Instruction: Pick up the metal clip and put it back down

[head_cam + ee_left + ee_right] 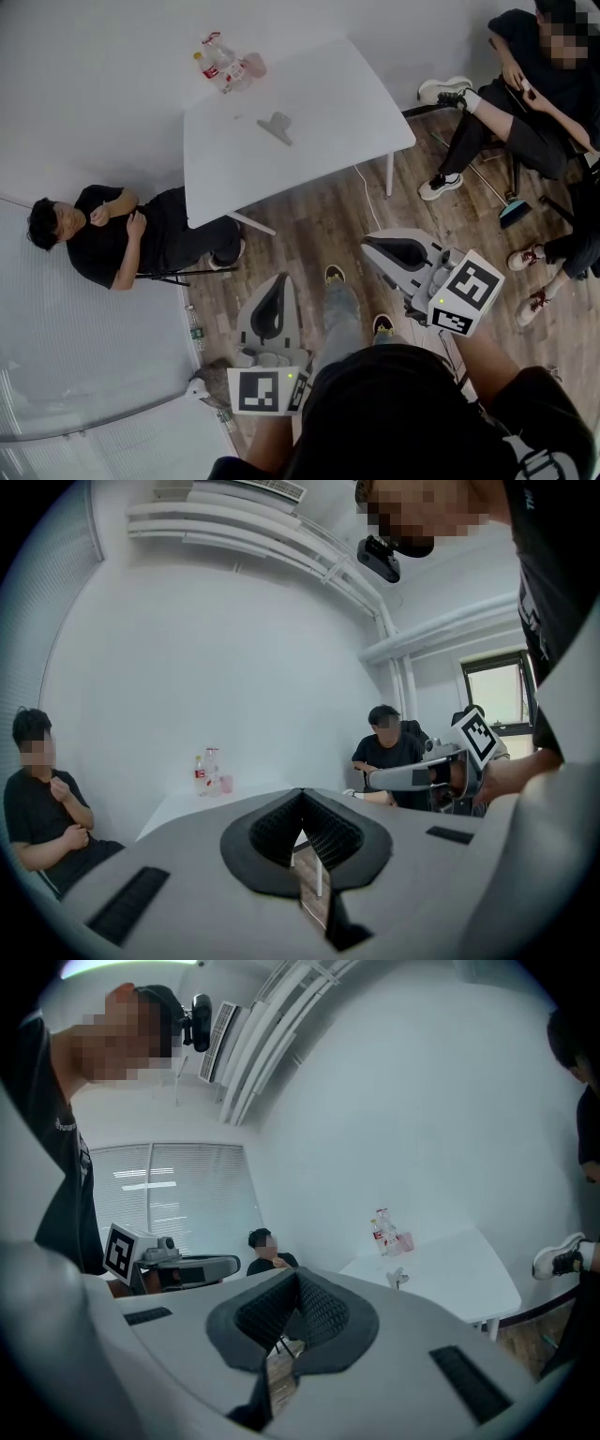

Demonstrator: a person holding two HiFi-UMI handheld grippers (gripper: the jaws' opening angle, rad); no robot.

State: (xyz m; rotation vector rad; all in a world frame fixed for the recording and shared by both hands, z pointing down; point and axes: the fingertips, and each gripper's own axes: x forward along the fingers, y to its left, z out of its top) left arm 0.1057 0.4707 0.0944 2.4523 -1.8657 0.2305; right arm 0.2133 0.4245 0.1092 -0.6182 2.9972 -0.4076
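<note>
The metal clip point(277, 127) lies alone on the white table point(319, 122), far ahead of both grippers; in the right gripper view the clip point(397, 1279) is a small grey shape on the tabletop point(459, 1274). My left gripper point(278, 280) is held over the wooden floor, well short of the table, shut with nothing in it; its tips point(302, 794) meet. My right gripper point(368, 247) hangs to the right at about the same height, also shut and empty, tips point(298, 1274) together. Neither gripper touches anything.
Bottles and a pink cup point(225, 66) stand at the table's far corner. One person point(103, 234) sits left of the table, another point(525, 84) at the right with legs stretched out. A dustpan point(513, 213) lies on the floor at the right.
</note>
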